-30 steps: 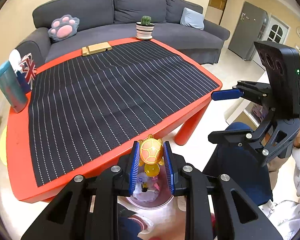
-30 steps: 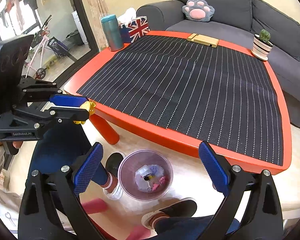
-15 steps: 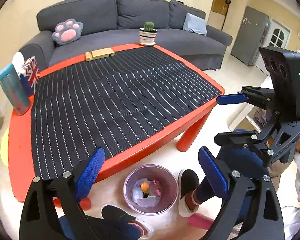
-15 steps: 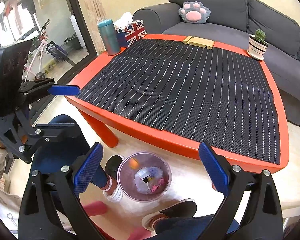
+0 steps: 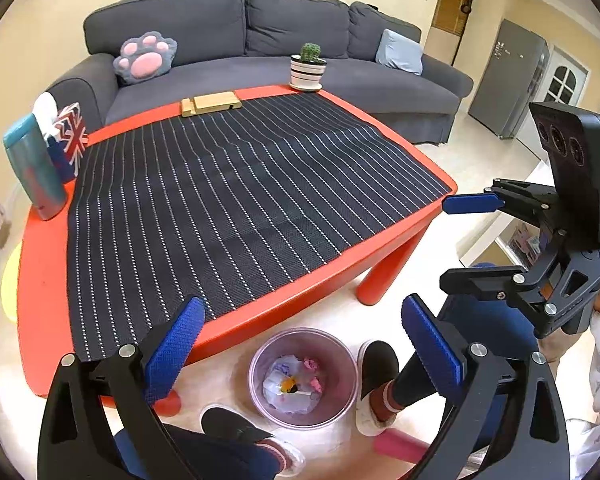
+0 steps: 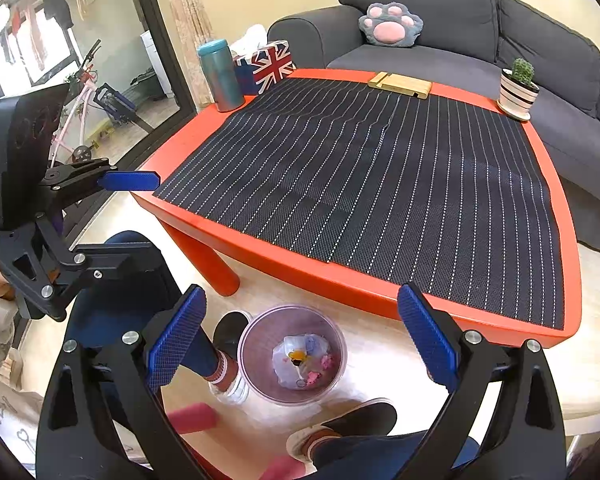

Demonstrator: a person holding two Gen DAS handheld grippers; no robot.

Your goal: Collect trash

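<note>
Left gripper (image 5: 304,346) spread wide, holding nothing, above the trash bin (image 5: 304,378); I log the right gripper (image 6: 300,334) likewise wide apart and bare over the same bin. Bin sits on the floor just beside the red table (image 5: 40,280); orange toy (image 5: 288,385) lies inside among wrappers.

Left wrist view: set above the floor off the near edge of the table (image 5: 40,304), facing forward and down between its own blue fingers (image 5: 176,348); bin (image 5: 256,380) close below, sofa (image 5: 220,20) far.
Right wrist view: same height, angled leftward across the table (image 6: 204,128).
Shared: table, mat (image 5: 228,200), bin (image 6: 252,348), sofa; each view shows the other gripper.
</note>
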